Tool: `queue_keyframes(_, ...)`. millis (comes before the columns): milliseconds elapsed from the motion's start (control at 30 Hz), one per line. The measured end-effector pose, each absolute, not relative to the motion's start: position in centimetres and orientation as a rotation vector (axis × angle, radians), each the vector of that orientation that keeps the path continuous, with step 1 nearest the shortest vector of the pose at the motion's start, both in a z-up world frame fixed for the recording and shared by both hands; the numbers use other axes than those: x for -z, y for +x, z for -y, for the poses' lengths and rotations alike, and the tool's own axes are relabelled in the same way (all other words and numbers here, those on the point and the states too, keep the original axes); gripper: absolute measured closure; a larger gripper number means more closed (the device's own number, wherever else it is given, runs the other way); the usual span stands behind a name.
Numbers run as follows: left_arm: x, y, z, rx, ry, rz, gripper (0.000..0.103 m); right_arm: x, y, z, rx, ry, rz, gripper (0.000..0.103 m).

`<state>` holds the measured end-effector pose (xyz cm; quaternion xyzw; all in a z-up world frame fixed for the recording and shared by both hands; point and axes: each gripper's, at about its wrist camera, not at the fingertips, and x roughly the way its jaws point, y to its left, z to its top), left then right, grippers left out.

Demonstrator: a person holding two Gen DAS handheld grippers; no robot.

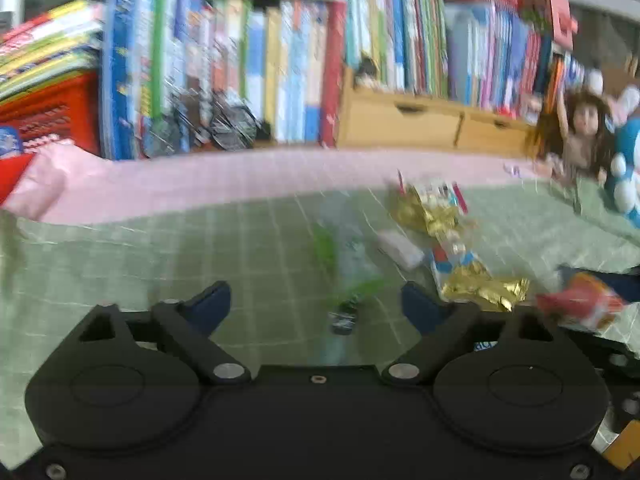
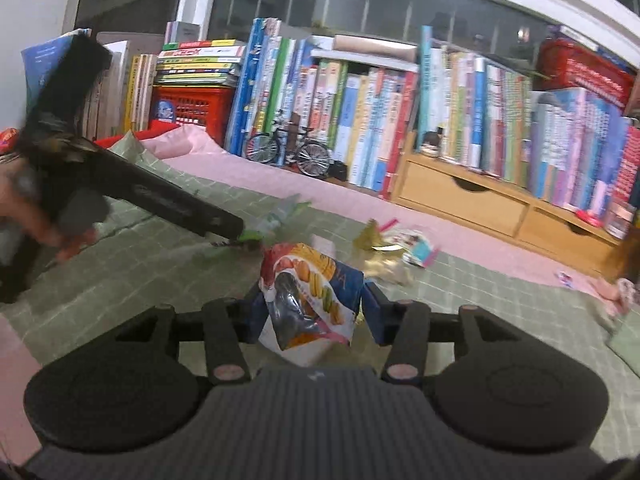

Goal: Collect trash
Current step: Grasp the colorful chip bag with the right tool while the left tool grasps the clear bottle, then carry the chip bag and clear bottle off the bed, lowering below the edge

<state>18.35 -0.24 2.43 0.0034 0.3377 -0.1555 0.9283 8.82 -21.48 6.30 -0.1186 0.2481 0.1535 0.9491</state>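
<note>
The right gripper [image 2: 310,312] pinches a light, crinkly snack bag [image 2: 308,300] mid-body; the left gripper [image 1: 316,300], open, straddles a flimsy clear wrapper [image 1: 348,264].

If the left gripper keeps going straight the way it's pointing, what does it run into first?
Most likely the clear plastic wrapper with green print, lying on the green checked cloth between the open fingers of the left gripper. The picture is blurred, so depth is uncertain; the gold wrappers sit off to the right.
</note>
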Motion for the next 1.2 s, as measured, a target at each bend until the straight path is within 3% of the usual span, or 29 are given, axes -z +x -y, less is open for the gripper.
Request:
queue_keyframes(33,-2.0,18.7,1.1,0.310,0.038,-0.705,0.030,-6.3,8.3,21.8,-0.298,-0.245,-0.505,0.047)
queue_keyframes(200,-0.1,20.0,3.2,0.300,0.045,-0.721,0.040,-6.3,6.8,23.0,-0.241,-0.236,-0.501,0.046)
queue_keyframes(267,0.0,20.3,3.4,0.299,0.054,-0.713,0.063,-6.4,6.3,23.5,-0.238,-0.213,-0.496,0.046)
queue_keyframes(300,-0.2,20.5,3.3,0.296,0.050,-0.706,0.082,-6.5,6.0,23.7,-0.239,-0.201,-0.495,0.046)
queue_keyframes(700,-3.2,16.9,1.3,0.358,0.015,-0.647,0.082,-6.6,3.7,23.8,-0.259,-0.112,-0.513,0.047)
queue_keyframes(1200,-4.9,6.5,-1.8,0.365,-0.009,-0.631,0.082,-7.6,-2.0,21.8,-0.350,-0.033,-0.529,0.048)
